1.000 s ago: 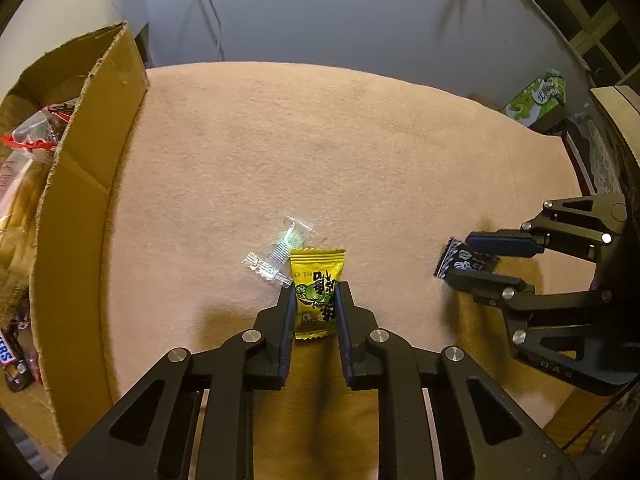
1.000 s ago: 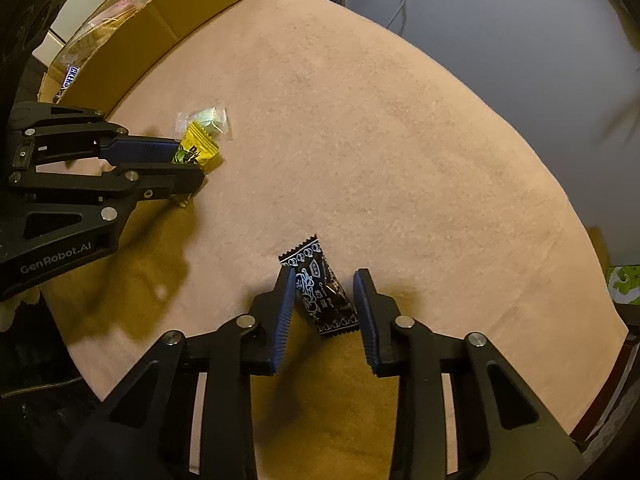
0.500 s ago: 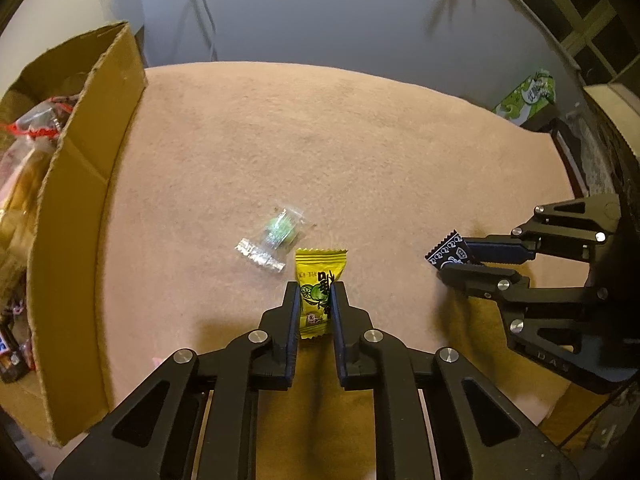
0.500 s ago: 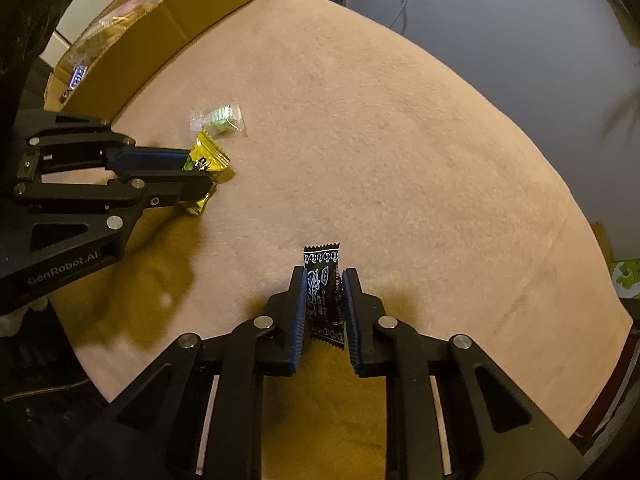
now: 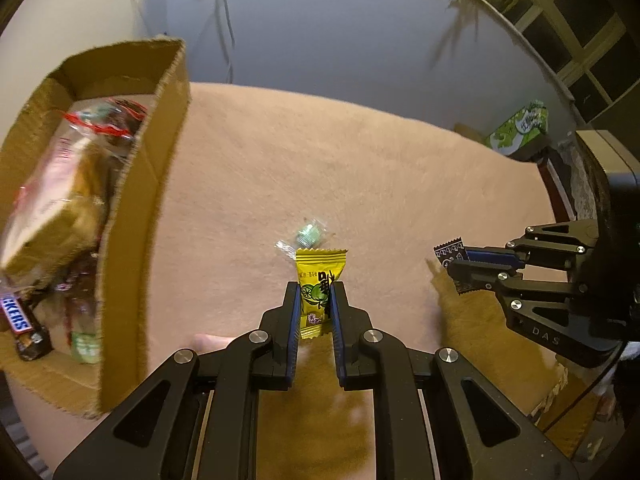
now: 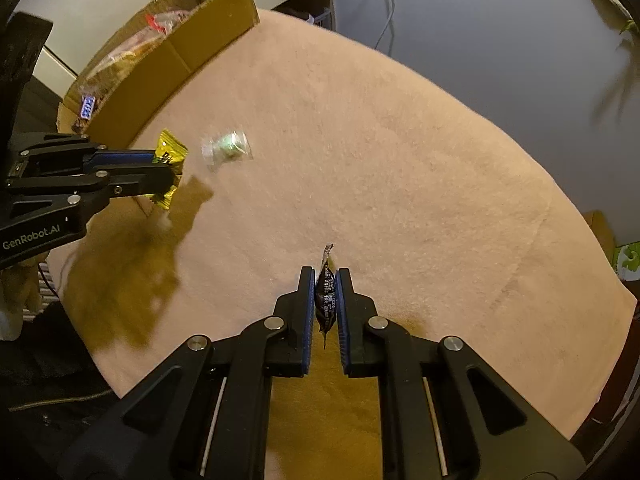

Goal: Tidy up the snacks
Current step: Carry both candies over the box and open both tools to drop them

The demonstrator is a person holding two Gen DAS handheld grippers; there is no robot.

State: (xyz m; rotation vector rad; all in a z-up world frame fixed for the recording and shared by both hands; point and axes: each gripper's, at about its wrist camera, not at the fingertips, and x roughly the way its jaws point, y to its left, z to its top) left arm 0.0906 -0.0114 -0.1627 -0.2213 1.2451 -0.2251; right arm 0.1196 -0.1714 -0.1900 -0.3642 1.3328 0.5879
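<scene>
My left gripper [image 5: 315, 294] is shut on a yellow candy packet [image 5: 319, 280] and holds it above the tan cloth; it also shows in the right wrist view [image 6: 170, 168]. My right gripper [image 6: 325, 280] is shut on a black patterned candy packet [image 6: 326, 296], held edge-on and lifted; it shows in the left wrist view [image 5: 452, 254] too. A clear-wrapped green candy [image 5: 308, 236] lies on the cloth just beyond the yellow packet. A cardboard box [image 5: 148, 184] with several snacks stands at the left.
The box holds a Snickers bar [image 5: 18, 320] and clear snack bags [image 5: 72, 168]. The round table's tan cloth [image 5: 360, 168] ends near a grey wall. A green carton [image 5: 520, 128] sits beyond the far right edge. Cables hang on the wall.
Both grippers have closed on their packets and lifted them off the cloth. The left gripper has pulled back and up, so the box shows more. The black packet has turned edge-on.
</scene>
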